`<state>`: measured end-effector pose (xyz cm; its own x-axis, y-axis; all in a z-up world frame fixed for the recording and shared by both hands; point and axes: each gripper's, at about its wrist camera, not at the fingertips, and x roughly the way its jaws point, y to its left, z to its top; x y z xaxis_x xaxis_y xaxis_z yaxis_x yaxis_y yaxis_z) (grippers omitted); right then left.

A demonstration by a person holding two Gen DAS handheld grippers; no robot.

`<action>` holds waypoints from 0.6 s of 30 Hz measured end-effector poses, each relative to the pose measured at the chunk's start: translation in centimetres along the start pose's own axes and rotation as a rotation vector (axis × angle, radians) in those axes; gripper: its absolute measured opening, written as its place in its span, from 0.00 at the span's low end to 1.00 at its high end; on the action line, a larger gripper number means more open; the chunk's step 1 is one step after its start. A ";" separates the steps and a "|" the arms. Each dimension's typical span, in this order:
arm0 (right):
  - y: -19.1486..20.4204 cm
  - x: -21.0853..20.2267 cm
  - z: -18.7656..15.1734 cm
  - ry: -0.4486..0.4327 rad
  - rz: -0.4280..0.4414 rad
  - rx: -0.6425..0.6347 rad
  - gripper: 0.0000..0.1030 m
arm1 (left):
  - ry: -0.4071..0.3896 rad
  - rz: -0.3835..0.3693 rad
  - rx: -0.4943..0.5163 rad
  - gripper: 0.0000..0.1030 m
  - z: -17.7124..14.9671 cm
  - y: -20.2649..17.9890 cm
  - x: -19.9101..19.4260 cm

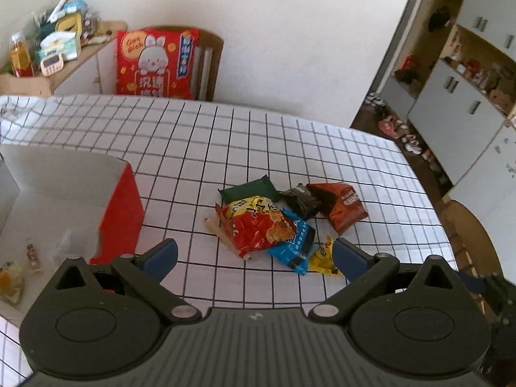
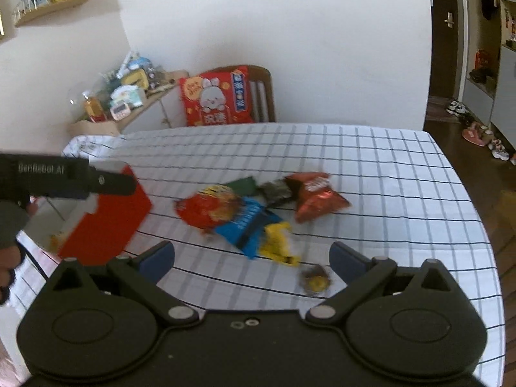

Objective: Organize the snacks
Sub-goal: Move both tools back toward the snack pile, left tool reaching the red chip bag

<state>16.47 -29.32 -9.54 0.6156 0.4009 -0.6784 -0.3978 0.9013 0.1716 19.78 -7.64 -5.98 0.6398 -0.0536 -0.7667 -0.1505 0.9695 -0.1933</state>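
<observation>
A heap of snack packets lies mid-table: a red and yellow bag (image 1: 258,225) (image 2: 209,209), a blue packet (image 1: 295,245) (image 2: 248,225), a small yellow packet (image 1: 325,254) (image 2: 277,242), a green packet (image 1: 248,188) (image 2: 242,184), a black packet (image 1: 300,200) (image 2: 277,192) and a dark red bag (image 1: 342,206) (image 2: 314,198). A thin beige stick (image 1: 225,238) pokes out under the heap. A red box (image 1: 122,213) (image 2: 109,216) with a white inside stands left, holding a few small snacks (image 1: 32,254). My left gripper (image 1: 254,253) and right gripper (image 2: 251,254) hover open, both empty, near the heap. A small round gold-brown snack (image 2: 316,279) lies by the right gripper.
A white tablecloth with a black grid (image 1: 290,148) (image 2: 387,193) covers the table. A wooden chair with a red rabbit cushion (image 1: 154,64) (image 2: 216,96) stands at the far edge. A cluttered shelf (image 1: 48,48) is at back left, grey cabinets (image 1: 458,90) and shoes at right.
</observation>
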 end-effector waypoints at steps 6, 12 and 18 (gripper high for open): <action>-3.1 2.3 -0.5 0.061 -0.020 -0.005 0.96 | 0.056 0.062 -0.026 0.99 1.6 -1.0 4.2; -4.8 4.7 -0.7 0.124 -0.007 -0.002 0.92 | 0.132 0.101 -0.098 0.99 3.6 -0.8 8.6; -5.3 7.4 -1.1 0.189 0.015 -0.024 0.88 | 0.229 0.121 -0.134 0.99 4.6 -0.7 12.9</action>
<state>22.37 -31.28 -16.25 0.4714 0.3739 -0.7987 -0.4233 0.8904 0.1670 31.60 -7.95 -12.97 0.4265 -0.0064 -0.9045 -0.3239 0.9326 -0.1593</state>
